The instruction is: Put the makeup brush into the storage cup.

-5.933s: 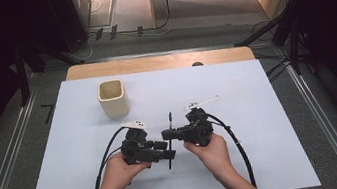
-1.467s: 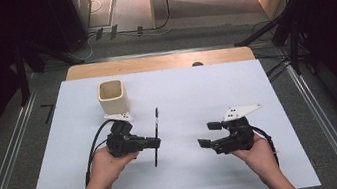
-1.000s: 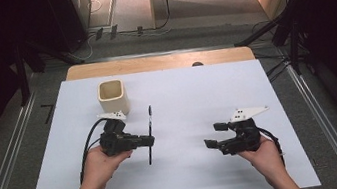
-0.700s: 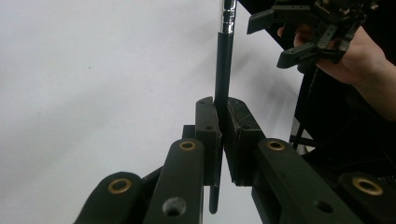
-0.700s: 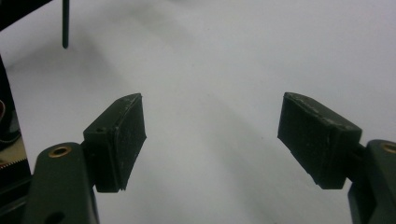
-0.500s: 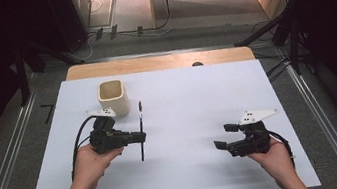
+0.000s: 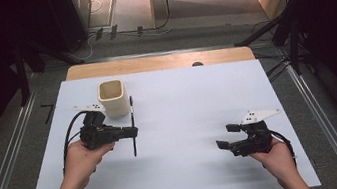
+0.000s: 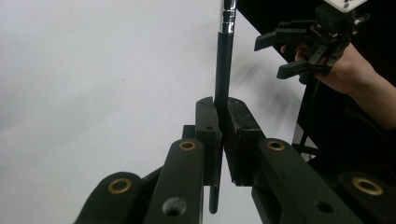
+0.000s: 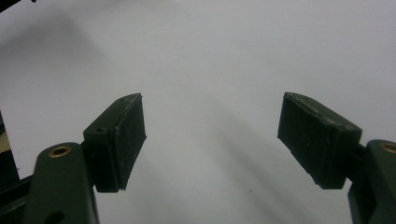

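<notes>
- Fingers (image 8: 208, 135) of the left gripper (image 7: 129, 131) are clamped on a thin black pen (image 7: 132, 125); in the left gripper view the two pads press on its barrel from both sides, with a silver band (image 8: 227, 16) on the pen farther up.
- Pen position: in the high view it is gripped near its middle, one end pointing toward the far edge of the table (image 7: 194, 181) and the other toward the person, and its far end lies just beside the cream cup (image 7: 113, 98).
- Cup: it stands upright and open-topped on the white surface, near the far left, just beyond the left gripper.
- Right gripper (image 7: 226, 136): held above the near right part of the table, well apart from pen and cup; its jaws stand wide apart with nothing between them, and the right gripper view shows bare white surface between the pads (image 9: 122, 140).
- Hands: each hand (image 7: 81, 158) holds its gripper from the person's side.
</notes>
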`<state>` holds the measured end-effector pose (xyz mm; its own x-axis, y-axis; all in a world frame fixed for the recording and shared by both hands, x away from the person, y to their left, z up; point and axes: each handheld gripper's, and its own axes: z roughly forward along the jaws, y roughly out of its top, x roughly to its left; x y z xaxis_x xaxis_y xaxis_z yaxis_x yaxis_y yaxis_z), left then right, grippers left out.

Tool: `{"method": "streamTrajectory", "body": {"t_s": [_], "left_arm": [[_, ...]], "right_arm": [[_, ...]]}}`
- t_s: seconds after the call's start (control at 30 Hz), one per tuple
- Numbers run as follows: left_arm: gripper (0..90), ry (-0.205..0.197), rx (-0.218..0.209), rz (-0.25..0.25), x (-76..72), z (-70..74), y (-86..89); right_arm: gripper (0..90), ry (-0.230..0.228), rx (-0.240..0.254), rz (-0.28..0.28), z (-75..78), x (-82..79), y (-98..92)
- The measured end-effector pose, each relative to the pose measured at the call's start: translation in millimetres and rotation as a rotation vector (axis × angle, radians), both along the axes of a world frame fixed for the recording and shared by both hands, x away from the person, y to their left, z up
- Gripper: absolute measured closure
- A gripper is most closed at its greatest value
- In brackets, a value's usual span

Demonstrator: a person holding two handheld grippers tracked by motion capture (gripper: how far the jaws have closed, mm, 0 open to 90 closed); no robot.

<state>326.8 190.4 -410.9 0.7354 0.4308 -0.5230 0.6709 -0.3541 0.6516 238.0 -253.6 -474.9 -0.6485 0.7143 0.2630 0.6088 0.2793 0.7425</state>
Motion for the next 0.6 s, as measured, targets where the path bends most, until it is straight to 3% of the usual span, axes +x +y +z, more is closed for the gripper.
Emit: {"method": "streamTrajectory", "body": {"t_s": [0.6], "left_arm": [[84.9,-0.02,0.001,0.078,12.4,7.3,39.5]], "right_arm": [[24.4,0.01,0.004,0.013,-1.6,-0.4,3.1]]}}
